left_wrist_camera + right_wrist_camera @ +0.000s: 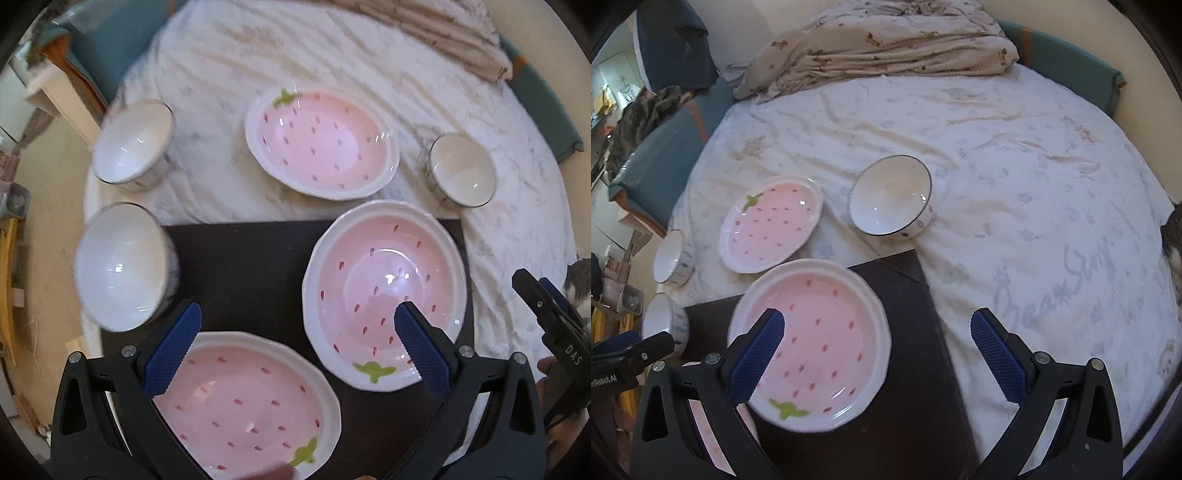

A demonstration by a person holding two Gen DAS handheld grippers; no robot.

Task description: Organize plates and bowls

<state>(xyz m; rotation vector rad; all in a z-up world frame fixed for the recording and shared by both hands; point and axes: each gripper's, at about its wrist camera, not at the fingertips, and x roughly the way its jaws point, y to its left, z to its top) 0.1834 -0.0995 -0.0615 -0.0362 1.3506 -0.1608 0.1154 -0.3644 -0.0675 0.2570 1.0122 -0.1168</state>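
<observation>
Both the left tool [297, 326] and right tool [877, 332] hang released over empty strawberry plates [384, 291] and white bowls [890, 195]

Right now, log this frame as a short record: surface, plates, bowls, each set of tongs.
surface: white bedsheet with a dark board laid on it
plates: three pink strawberry plates; two on the board, one on the sheet
bowls: three white bowls, not stacked
left tongs: open, empty
right tongs: open, empty
</observation>
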